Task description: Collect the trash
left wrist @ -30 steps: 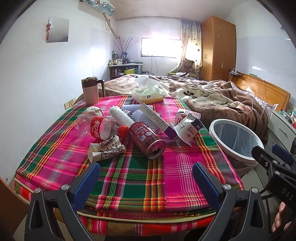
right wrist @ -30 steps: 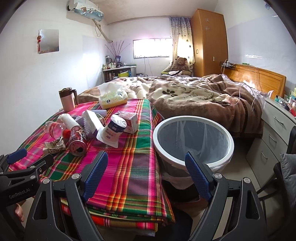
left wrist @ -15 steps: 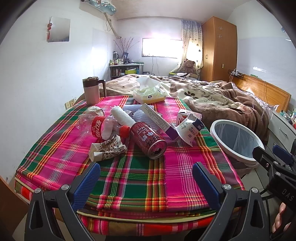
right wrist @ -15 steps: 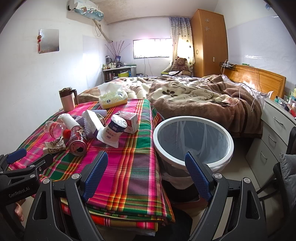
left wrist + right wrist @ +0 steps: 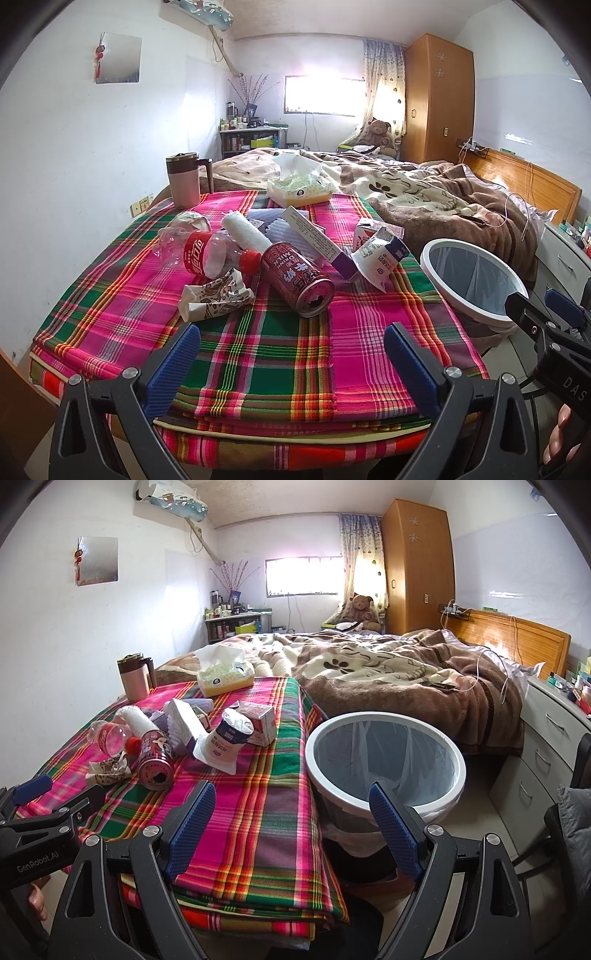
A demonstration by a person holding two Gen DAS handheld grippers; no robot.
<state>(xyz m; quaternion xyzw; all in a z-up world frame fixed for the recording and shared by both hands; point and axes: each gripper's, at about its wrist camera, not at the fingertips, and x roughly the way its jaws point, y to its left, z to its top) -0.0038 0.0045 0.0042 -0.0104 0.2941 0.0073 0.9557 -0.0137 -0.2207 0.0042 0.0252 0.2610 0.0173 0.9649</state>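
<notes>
Trash lies on the plaid-covered table: a red drink can on its side, a crushed cola bottle, a crumpled paper wrapper, a white roll, a long purple-ended box, a white pouch and a small carton. A white bin with a clear liner stands right of the table. My left gripper is open and empty, short of the can. My right gripper is open and empty, at the table's right edge by the bin.
A pink lidded mug and a tissue box stand at the table's far side. An unmade bed lies behind. A white drawer unit stands right of the bin, a dark chair nearest me.
Both grippers have barely moved; the left view has crept slightly forward toward the trash. Both stay open and empty.
</notes>
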